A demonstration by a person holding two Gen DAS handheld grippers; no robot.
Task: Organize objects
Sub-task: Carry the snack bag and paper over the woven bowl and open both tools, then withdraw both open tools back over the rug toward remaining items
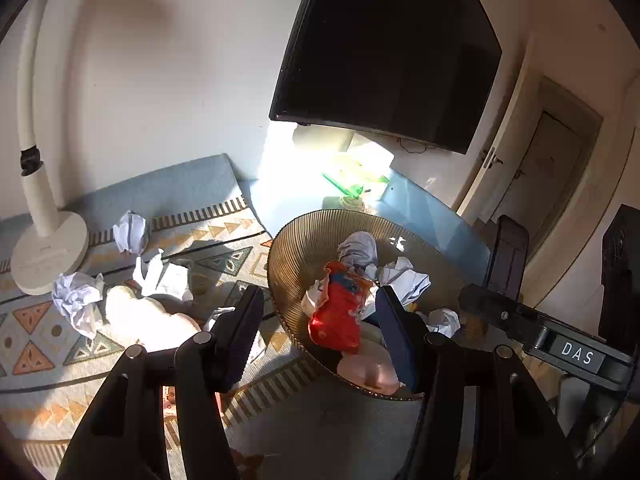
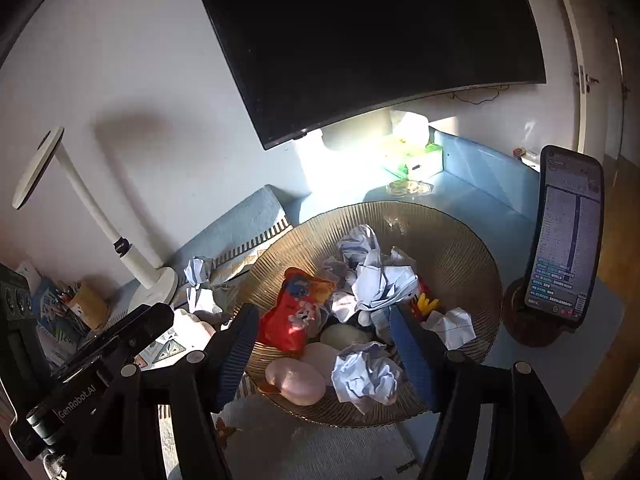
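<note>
A ribbed amber glass bowl (image 1: 288,248) (image 2: 460,240) holds a red snack bag (image 1: 338,312) (image 2: 292,312), crumpled paper balls (image 1: 404,278) (image 2: 366,374), pale pink soft pieces (image 1: 370,372) (image 2: 294,380) and a small red-and-yellow toy (image 2: 424,300). My left gripper (image 1: 320,312) is open above the bowl's near left rim, empty. My right gripper (image 2: 324,336) is open over the bowl's near side, empty. More paper balls (image 1: 130,232) (image 1: 78,302) and a cream soft piece (image 1: 152,320) lie on the patterned mat (image 1: 36,332) to the left.
A white desk lamp (image 1: 48,256) (image 2: 156,284) stands at left. A dark monitor (image 1: 384,44) (image 2: 372,40) hangs behind. A green tissue box (image 1: 356,178) (image 2: 416,158) sits at the back. A phone on a stand (image 2: 568,232) is right of the bowl.
</note>
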